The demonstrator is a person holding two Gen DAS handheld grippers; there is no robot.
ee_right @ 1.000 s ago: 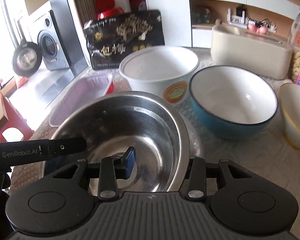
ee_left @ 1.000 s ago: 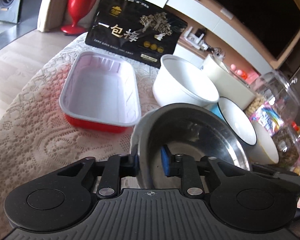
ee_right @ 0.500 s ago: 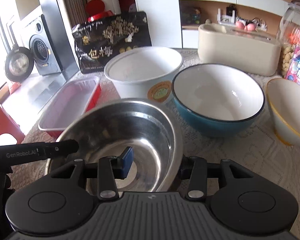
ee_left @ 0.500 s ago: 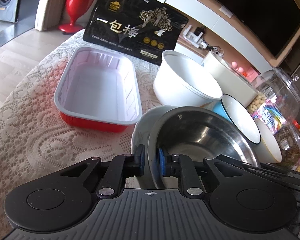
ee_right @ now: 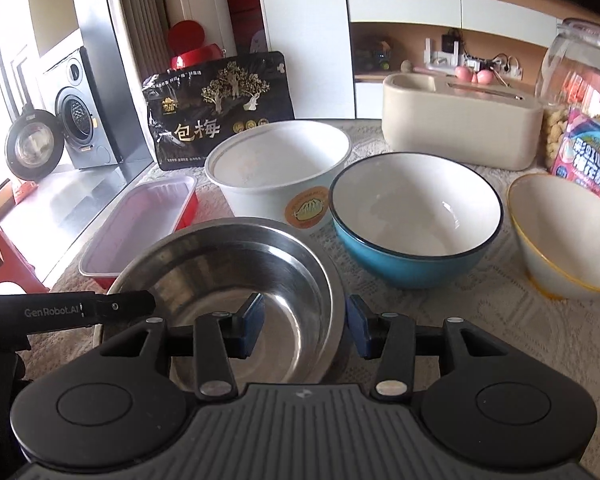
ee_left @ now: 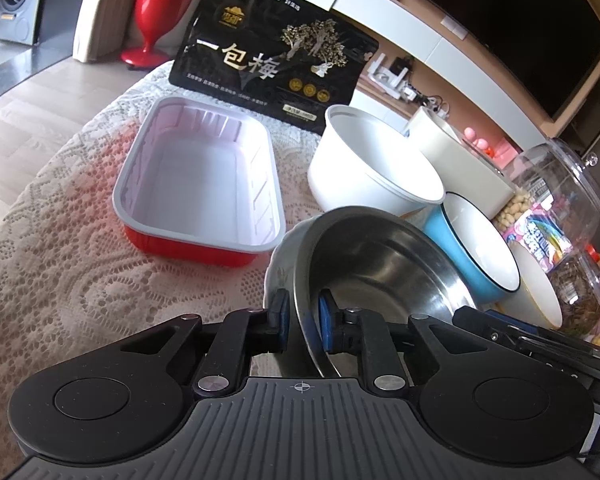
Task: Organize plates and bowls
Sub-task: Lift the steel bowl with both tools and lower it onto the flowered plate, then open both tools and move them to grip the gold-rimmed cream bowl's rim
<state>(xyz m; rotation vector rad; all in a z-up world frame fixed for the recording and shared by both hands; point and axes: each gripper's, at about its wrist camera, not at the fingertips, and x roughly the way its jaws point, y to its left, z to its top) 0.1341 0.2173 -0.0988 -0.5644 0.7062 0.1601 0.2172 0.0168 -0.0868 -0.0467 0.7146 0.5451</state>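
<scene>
My left gripper pinches the steel bowl at its near rim, one blue pad outside, one inside, both tight on the wall. The steel bowl sits tilted inside a pale plate, whose edge shows at the bowl's 9 o'clock in the left view.

My right gripper is spread wide, straddling the steel bowl's right rim: left pad over the bowl's inside, right pad outside the rim, neither clearly touching metal. The left tool's black arm crosses in at 9 o'clock, reaching the bowl's left rim.

Outward from the steel bowl in the right view: white tub at 12 o'clock, just beside it, orange sticker on its wall. Blue bowl at 2 o'clock, white inside, dark rim, near the tub; can't tell if they touch. Yellow-rimmed bowl at 3 o'clock, tilted, apart from the blue one. Red tray at 10 o'clock, white inside, just beside the steel bowl.

Farther back: black snack bag upright at 11 o'clock behind tray and tub. Beige box at 1 o'clock behind the blue bowl. Glass jar and a pink packet at far 2 o'clock.

All of it rests on a lace tablecloth. In the left view, the tray lies at 11 o'clock, the tub at 12, and the blue bowl at 2.
</scene>
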